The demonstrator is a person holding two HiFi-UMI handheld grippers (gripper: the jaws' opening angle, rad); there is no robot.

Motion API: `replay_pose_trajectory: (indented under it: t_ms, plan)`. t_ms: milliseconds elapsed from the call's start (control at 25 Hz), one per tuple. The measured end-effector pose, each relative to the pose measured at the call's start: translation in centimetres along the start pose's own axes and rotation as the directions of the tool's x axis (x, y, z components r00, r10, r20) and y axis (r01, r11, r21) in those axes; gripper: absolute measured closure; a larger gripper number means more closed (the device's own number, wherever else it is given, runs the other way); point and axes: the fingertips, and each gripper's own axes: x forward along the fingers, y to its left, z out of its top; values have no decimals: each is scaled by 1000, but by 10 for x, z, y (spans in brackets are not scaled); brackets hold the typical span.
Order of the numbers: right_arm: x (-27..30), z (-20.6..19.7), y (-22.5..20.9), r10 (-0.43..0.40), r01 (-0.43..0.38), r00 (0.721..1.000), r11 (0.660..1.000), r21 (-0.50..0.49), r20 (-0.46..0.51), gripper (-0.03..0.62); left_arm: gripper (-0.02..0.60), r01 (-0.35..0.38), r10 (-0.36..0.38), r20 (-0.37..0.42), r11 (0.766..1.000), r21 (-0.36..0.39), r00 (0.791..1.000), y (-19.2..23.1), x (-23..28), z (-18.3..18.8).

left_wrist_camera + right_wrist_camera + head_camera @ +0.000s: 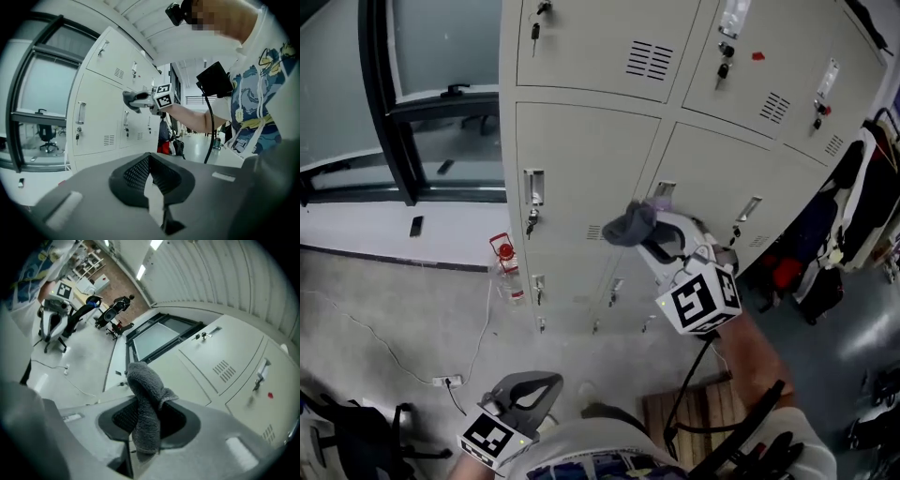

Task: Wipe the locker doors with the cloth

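The right gripper (pixel 659 234) is clenched on the grey, fluffy cloth (pixel 628 225), which bunches and folds over above its jaws right at the pale locker doors (pixel 581 169) beside a door handle (pixel 664 190), while the left gripper (pixel 525 392) hangs low, jaws together and empty.

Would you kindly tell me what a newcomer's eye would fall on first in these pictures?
The grey cloth, pinched in the right gripper's jaws, is raised in front of the pale locker doors. The left gripper hangs low and empty, and a red-capped bottle stands on the floor beside them.
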Motion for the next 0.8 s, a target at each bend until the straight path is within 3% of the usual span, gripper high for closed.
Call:
replay_pose_trajectory:
  t_ms: [160, 400, 560, 800]
  plan:
    - [31, 8, -64, -72, 75, 997, 991, -114, 30, 477, 580, 6, -6, 31, 1000, 20, 999, 9, 21, 17]
    - [64, 11, -118, -140, 150, 988, 966, -212, 61, 477, 580, -22, 25, 49, 998, -58, 999, 29, 49, 29]
    - [81, -2, -124, -157, 161, 987, 957, -241, 38, 477, 580, -24, 26, 54, 998, -52, 998, 37, 66, 33]
    - [97, -24, -91, -109, 110, 994, 969, -221, 16, 479, 580, -43, 46, 53, 998, -54, 998, 50, 75, 36]
